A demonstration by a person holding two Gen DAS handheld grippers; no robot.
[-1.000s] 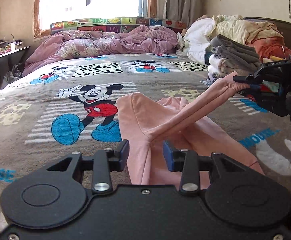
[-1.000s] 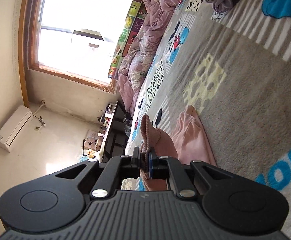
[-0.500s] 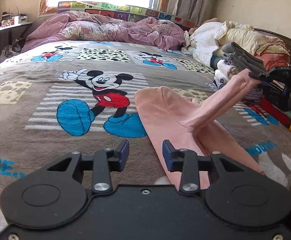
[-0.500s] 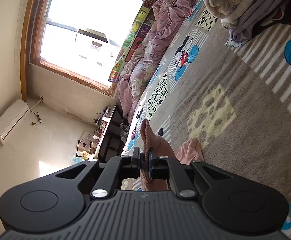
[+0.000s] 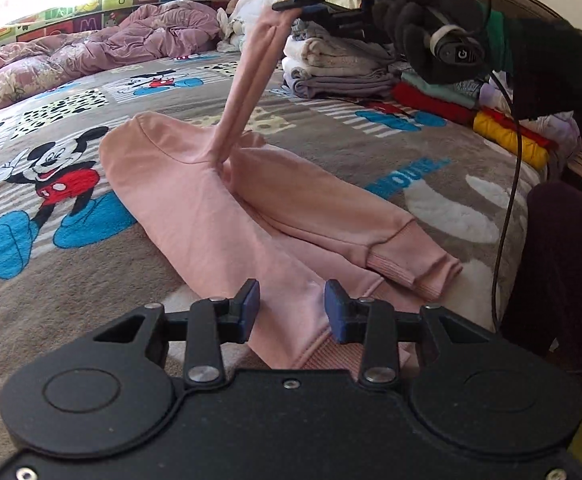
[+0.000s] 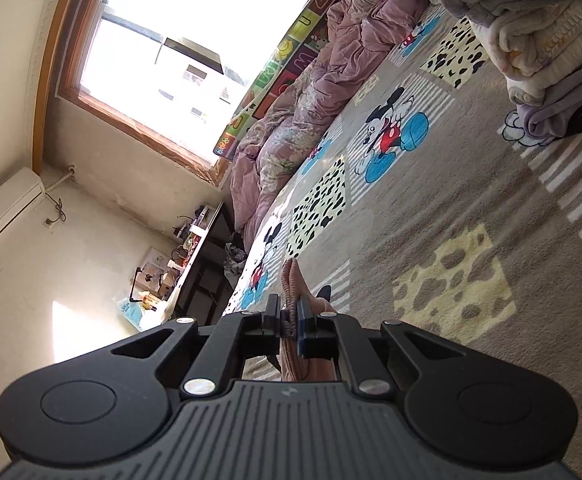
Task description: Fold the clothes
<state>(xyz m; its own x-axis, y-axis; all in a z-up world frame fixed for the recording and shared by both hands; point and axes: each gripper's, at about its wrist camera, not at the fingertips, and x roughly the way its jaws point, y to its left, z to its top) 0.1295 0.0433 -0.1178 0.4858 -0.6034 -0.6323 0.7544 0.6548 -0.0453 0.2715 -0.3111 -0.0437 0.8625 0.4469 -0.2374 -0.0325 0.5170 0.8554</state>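
A pink sweatshirt (image 5: 195,200) lies on the Mickey Mouse blanket (image 5: 43,184). One sleeve (image 5: 347,220) is folded across its body. My left gripper (image 5: 292,309) is open, low over the sweatshirt's hem, with pink cloth between its fingers but not clamped. My right gripper (image 5: 291,4) is shut on the ribbed cuff of the other sleeve (image 5: 251,72) and holds it high, so the sleeve stretches up from the shoulder. In the right wrist view the cuff (image 6: 291,292) sits pinched in that gripper (image 6: 289,316).
Stacks of folded clothes (image 5: 339,64) stand at the right of the bed, also in the right wrist view (image 6: 531,40). A rumpled purple duvet (image 5: 91,48) lies by the window (image 6: 195,44). A shelf (image 6: 195,248) stands beside the bed. A cable (image 5: 507,184) hangs at right.
My right gripper has lifted the cuff higher, so the sleeve stands steeper. My left gripper has moved along the sweatshirt toward its hem and stays open.
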